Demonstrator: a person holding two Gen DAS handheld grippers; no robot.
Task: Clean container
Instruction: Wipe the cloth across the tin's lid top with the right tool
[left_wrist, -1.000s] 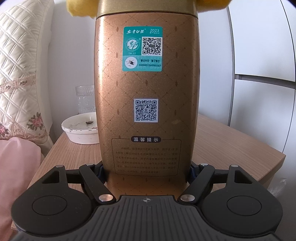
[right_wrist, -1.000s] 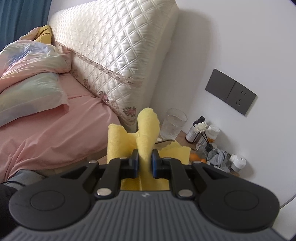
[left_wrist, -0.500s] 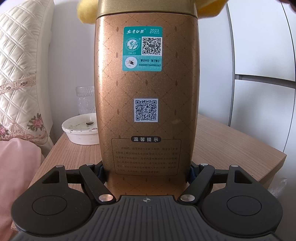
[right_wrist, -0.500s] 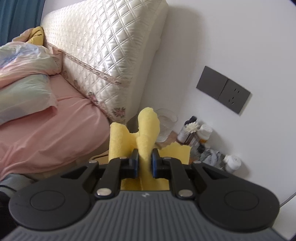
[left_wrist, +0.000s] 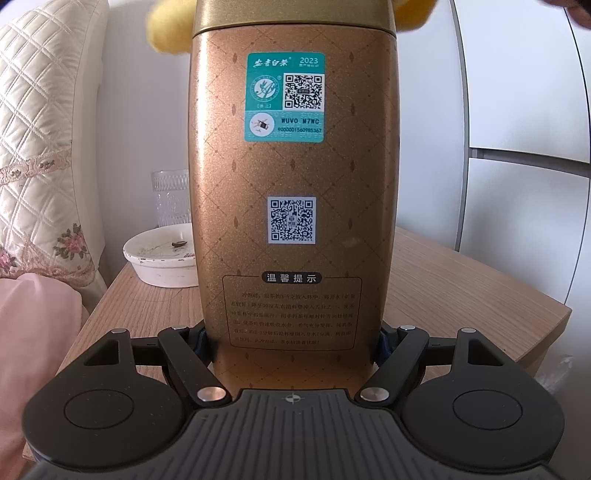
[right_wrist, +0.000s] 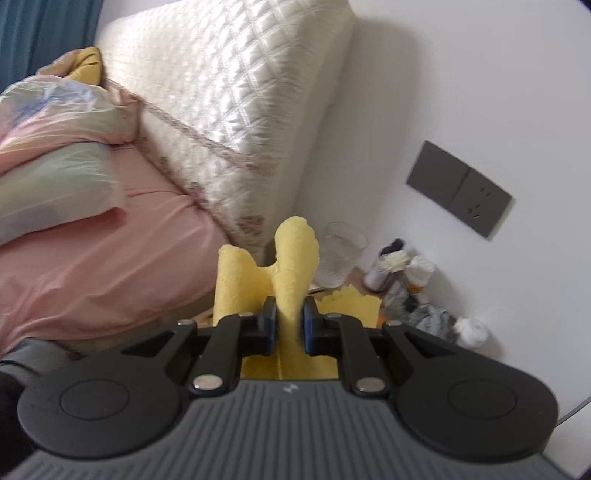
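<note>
A tall gold tea tin (left_wrist: 293, 177) with a teal sticker and QR codes stands upright in the left wrist view. My left gripper (left_wrist: 293, 341) is shut on its lower part, one finger on each side. A yellow cloth (left_wrist: 168, 27) shows behind the tin's top edge on both sides. In the right wrist view my right gripper (right_wrist: 290, 319) is shut on the same yellow cloth (right_wrist: 291, 258), which sticks up between the fingers. The tin is hidden in the right wrist view.
A wooden bedside table (left_wrist: 461, 291) carries a white dish (left_wrist: 162, 258), a ribbed glass (left_wrist: 170, 197) and several small bottles (right_wrist: 413, 273). A quilted headboard (right_wrist: 236, 110) and a pink bed (right_wrist: 92, 258) lie to the left. A wall socket (right_wrist: 461, 188) is on the right.
The yellow cloth has shifted to the right across the tin's top. The right wrist view has swung, and its picture is now blurred. The left gripper and tin have stayed still.
</note>
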